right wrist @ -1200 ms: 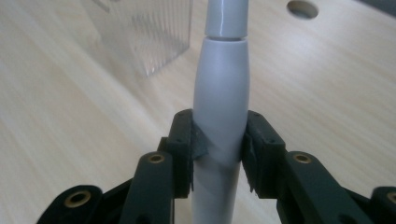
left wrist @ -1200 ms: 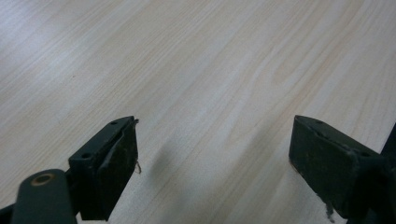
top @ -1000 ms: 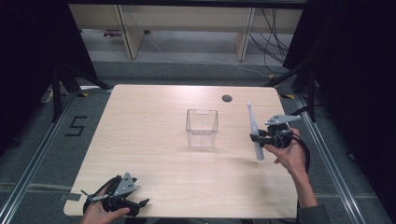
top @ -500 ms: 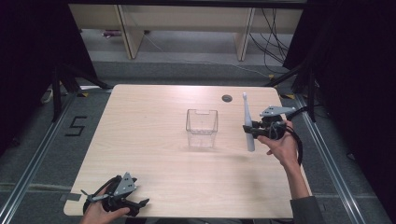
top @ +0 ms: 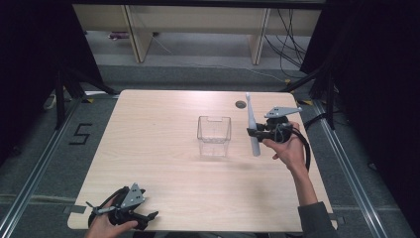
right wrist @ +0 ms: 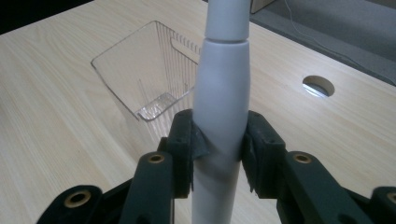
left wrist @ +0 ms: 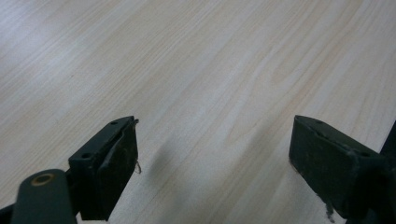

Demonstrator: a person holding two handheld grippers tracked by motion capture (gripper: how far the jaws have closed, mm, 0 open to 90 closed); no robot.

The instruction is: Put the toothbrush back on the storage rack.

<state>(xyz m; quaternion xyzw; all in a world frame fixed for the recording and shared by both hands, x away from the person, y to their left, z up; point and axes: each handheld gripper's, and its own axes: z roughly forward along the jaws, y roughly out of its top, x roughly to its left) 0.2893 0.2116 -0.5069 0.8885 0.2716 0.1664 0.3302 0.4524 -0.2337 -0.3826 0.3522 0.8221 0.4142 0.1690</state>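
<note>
My right gripper is shut on a white electric toothbrush, gripping its thick handle. The brush stands nearly upright above the table, just right of a clear plastic box that sits open-topped near the table's middle. At the near left corner my left gripper rests low over the wood, jaws wide apart with only bare tabletop between them.
The light wooden table has a round cable hole at its far edge, behind the toothbrush. Shelving and cables stand on the floor beyond the table. A "5" is marked on the floor at the left.
The right gripper has carried the toothbrush up and toward the clear box, tilting it more upright. The left gripper has stayed put.
</note>
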